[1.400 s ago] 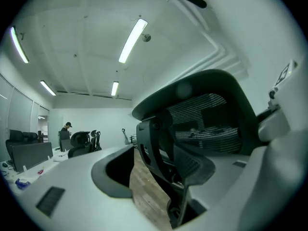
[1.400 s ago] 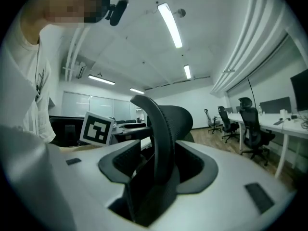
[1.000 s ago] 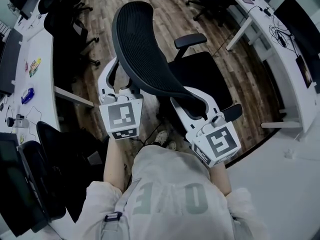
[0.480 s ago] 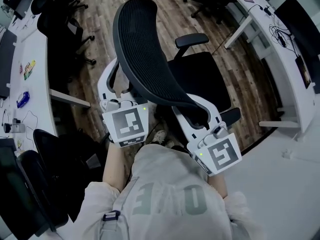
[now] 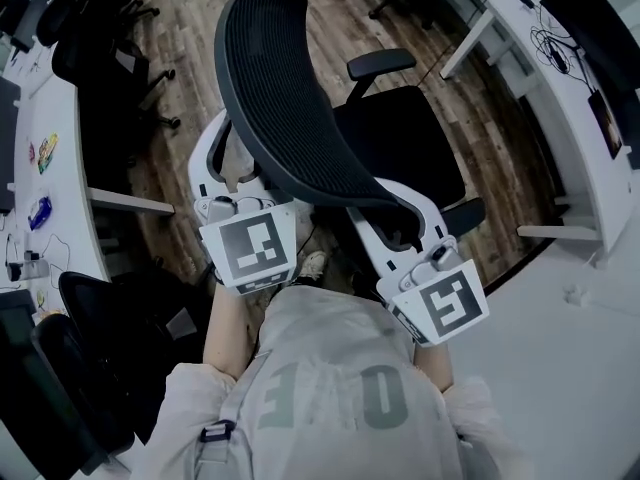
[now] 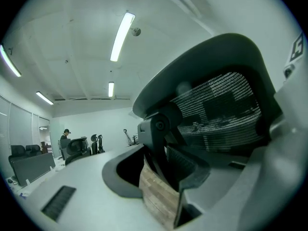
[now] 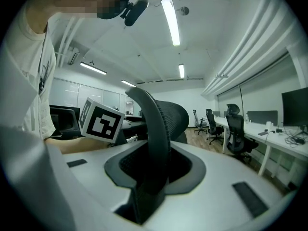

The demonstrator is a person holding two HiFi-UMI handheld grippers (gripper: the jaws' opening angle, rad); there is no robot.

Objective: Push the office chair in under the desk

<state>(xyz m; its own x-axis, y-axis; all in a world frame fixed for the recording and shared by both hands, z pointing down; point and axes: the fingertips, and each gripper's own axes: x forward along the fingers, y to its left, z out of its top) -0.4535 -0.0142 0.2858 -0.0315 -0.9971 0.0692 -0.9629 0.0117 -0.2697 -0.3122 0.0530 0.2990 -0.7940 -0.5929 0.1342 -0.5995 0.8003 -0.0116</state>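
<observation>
Wood-plank floor [image 5: 500, 168] fills an open-plan office. One long white desk [image 5: 565, 98] lies well off to the right of both pairs of jaws, and another white desk [image 5: 70, 198] well off to their left. Between the desks, straight ahead of the jaws, stands the black office chair with a padded seat [image 5: 400, 148]. It is out in the aisle, well apart from either desk, and no part of it is under a desktop yet. Its tall, curved black mesh backrest [image 5: 290, 98] faces the person, and each gripper has taken one side edge of it.

The left gripper [image 6: 162, 170] has the backrest's black frame joint between its jaws, which stand partly closed on it. A strip of floor shows in the gap nearer the camera. A second ago these jaws were far wider; they have drawn in and nearly settled. The right gripper [image 7: 154, 170] straddles the backrest's slim black rim, which fills the slot between its pads, and its jaws are closing. Both grippers sit where they were on the backrest a second ago. Floor, desks and chair have slid up the head view together, so I cannot say the chair has rolled.

I judge that the hold is only now being made firm and the push is about to start. Which desk is the target I cannot tell, though the seat points toward the right one.
</observation>
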